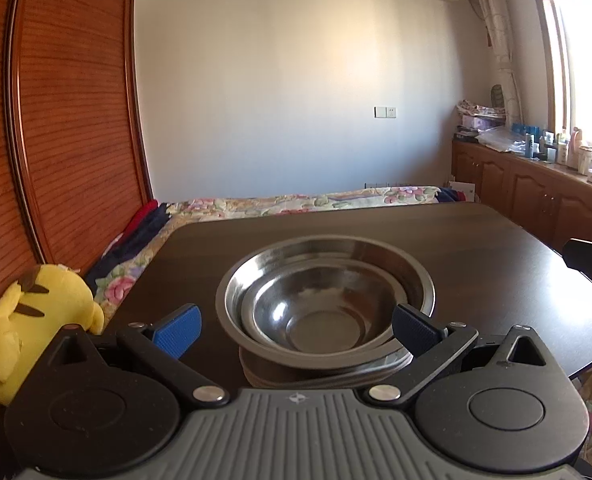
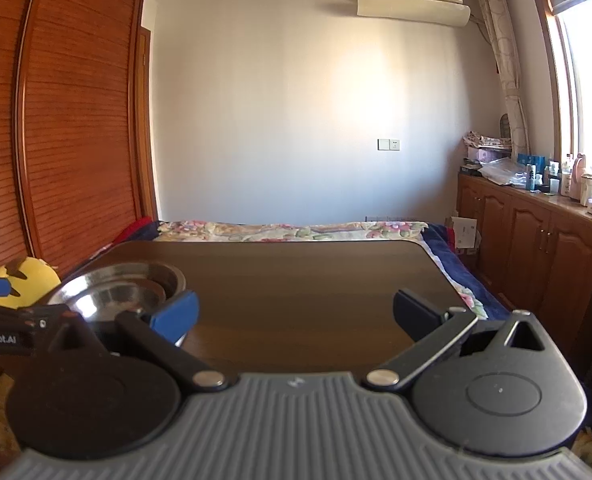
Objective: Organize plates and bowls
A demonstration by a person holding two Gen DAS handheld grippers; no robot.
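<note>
Nested steel bowls resting on the dark table, both grippers hovering released.

The left gripper is facing the stack head-on, its spread jaws flanking the near rim, untouching. The right gripper, empty, is pointing at bare table right of the bowls, lying farther off.

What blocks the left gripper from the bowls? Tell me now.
Nothing visible. The left gripper is open, jaws on either side of the stacked bowls on the table.
</note>
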